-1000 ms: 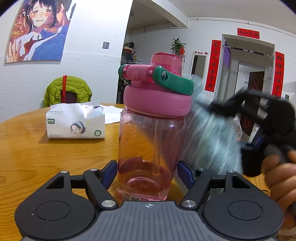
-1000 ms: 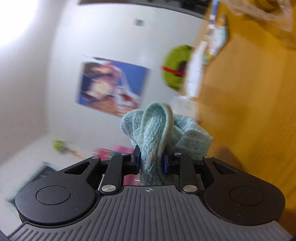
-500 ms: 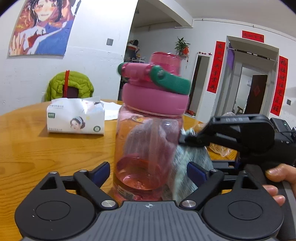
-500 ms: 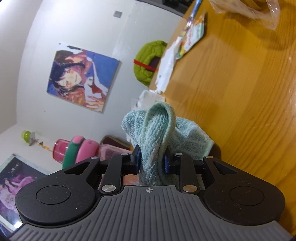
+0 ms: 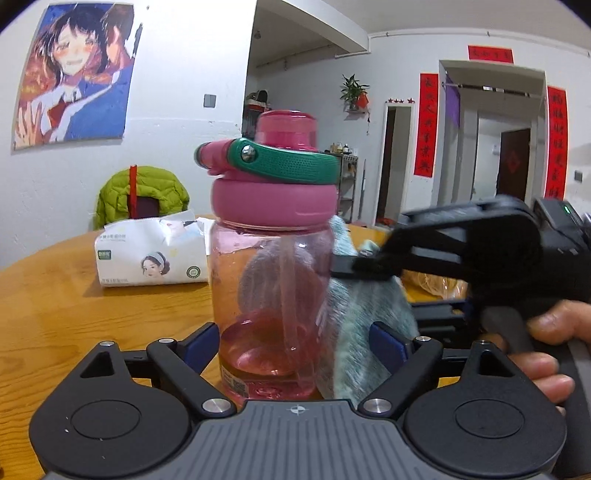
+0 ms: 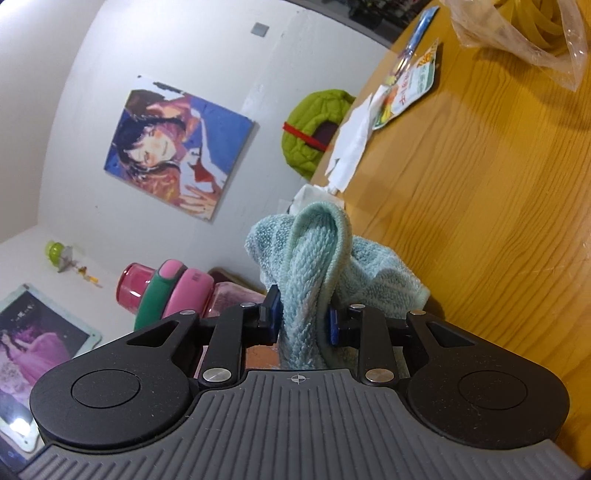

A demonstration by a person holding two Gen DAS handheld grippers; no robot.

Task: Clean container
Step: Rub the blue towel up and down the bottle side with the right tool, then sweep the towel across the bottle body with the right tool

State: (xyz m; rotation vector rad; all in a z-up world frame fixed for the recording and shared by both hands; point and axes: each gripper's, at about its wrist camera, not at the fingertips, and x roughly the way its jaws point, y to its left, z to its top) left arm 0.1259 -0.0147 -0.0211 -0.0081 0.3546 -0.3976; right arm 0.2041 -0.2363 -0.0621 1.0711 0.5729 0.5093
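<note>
A pink see-through bottle [image 5: 273, 277] with a pink lid and green carry handle stands upright on the wooden table [image 5: 74, 306]. My left gripper [image 5: 293, 347] straddles its base. Its jaws are closing, and the right pad [image 5: 388, 347] is still off the bottle, with cloth in the gap. A light blue towel [image 5: 362, 314] is pressed against the bottle's right side by my right gripper [image 5: 351, 266], held in a hand. In the right wrist view the right gripper [image 6: 303, 317] is shut on the towel [image 6: 317, 258], with the bottle [image 6: 184, 291] to its left.
A white tissue pack [image 5: 151, 258] lies behind the bottle to the left. A green jacket [image 5: 142, 192] hangs on a chair beyond the table edge. A plastic bag [image 6: 524, 29], a snack packet [image 6: 410, 85] and crumpled paper [image 6: 351, 144] lie farther along the table.
My left jaws let go of the bottle and spread apart. The right gripper brought the towel down along the bottle's right side, into the gap beside the left gripper's right pad.
</note>
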